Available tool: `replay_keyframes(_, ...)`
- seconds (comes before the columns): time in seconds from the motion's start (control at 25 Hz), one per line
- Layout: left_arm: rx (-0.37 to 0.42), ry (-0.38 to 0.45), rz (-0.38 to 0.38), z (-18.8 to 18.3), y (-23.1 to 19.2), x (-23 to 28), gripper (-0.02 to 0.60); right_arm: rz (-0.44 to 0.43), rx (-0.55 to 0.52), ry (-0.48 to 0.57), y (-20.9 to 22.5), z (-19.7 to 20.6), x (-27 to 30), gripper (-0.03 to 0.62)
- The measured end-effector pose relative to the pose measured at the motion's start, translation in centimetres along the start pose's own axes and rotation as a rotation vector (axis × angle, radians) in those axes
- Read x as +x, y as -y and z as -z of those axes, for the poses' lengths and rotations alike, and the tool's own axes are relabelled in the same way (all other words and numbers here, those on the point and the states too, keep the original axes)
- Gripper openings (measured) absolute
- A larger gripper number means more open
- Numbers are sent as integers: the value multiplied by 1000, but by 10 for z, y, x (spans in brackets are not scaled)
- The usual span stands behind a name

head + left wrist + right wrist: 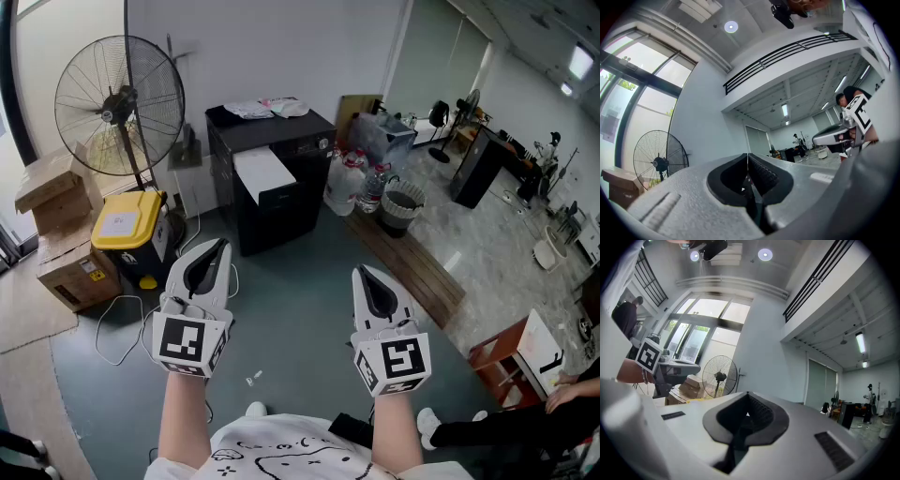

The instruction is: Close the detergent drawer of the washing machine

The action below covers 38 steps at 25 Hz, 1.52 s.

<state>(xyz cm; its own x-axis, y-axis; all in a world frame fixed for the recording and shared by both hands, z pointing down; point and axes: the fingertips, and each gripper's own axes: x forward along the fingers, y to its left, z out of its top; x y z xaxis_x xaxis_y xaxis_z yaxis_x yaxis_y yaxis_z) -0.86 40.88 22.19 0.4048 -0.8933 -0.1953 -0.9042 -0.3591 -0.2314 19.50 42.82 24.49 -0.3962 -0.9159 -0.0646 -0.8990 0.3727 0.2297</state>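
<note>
The black washing machine (281, 192) stands against the far wall, well beyond both grippers. A white panel (263, 170) juts from its upper front; whether that is the detergent drawer I cannot tell. Papers lie on its top. My left gripper (217, 246) is held level over the floor, jaws together and empty, pads meeting in the left gripper view (748, 159). My right gripper (366, 273) hangs beside it, also shut with nothing held (748, 397). Neither gripper view shows the machine; both look towards the room's upper walls.
A tall pedestal fan (119, 103) stands at the left, with a yellow-lidded bin (127, 225) and cardboard boxes (56, 187) below. Water bottles (352, 183) and a basket (401, 208) sit right of the machine. A cable (117, 328) lies on the floor. A seated person's hand (562, 394) shows at the right.
</note>
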Motion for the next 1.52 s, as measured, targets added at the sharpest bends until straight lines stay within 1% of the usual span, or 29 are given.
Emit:
replay_keyframes(0.2,-2,-7,16,11,-30,12,18,8,3,-11,-13,1,32,-5)
replay_keyframes(0.48,-12,-15,49,29,-72,23,18,14,1,-30,-43,4,72,-5)
replay_keyframes(0.56,-25,-14,52,35,-81,24,18,10,20,-44,-52,10,78,-5)
replay_keyframes(0.68,-38,-20,60,43,-87,24,18,-7,77,-76,-61,20,84,-5)
replay_keyframes(0.72,-38,-25,64,46,-87,24,18,-11,88,-86,-63,23,86,3)
replay_keyframes(0.84,-44,-42,71,59,-92,22,18,-19,97,-105,-70,30,94,69)
replay_keyframes(0.96,-53,-52,61,66,-104,24,18,-20,97,-109,-73,32,108,99)
replay_keyframes(1.0,-57,-52,53,66,-109,27,18,-24,97,-108,-73,31,114,120)
replay_keyframes(1.12,-61,-55,34,70,-120,33,18,-48,82,-113,-75,33,131,218)
replay_keyframes(1.28,-48,-65,20,79,-130,49,18,-76,81,-107,-72,39,156,221)
replay_keyframes(1.52,-31,-79,-8,90,-143,93,18,-108,91,-104,-47,50,206,221)
